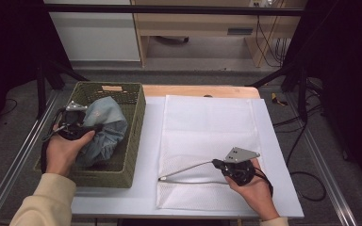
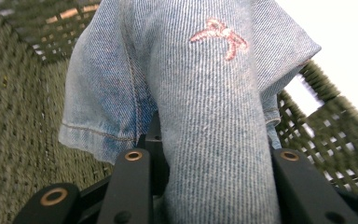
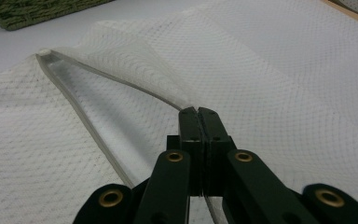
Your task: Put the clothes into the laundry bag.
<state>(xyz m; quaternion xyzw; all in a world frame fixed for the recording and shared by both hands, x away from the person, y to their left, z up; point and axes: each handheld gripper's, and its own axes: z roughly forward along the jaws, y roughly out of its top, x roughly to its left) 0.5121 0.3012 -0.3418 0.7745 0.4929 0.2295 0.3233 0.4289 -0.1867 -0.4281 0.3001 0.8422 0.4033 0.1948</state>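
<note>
1. High view: left gripper [image 1: 87, 128] gripped the jeans [image 1: 104, 131] in the basket [image 1: 134, 141], jaws pressed on denim.
2. Right gripper [image 1: 215, 163] pinched shut on the mesh bag's [image 1: 207, 122] rim, lifting it.
3. Basket wall stood between jeans and bag.

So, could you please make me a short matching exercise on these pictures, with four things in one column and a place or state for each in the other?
Things:
1. denim garment
2. woven basket
3. white mesh bag
4. right gripper

Places or states:
A. lies flat on the table, its opening lifted at one edge
B. clamped shut on the rim of the bag's opening
C. stands at the table's left side, olive green
D. bunched between the jaws of the left gripper, over the basket

Pairs: 1-D, 2-C, 3-A, 4-B
</note>
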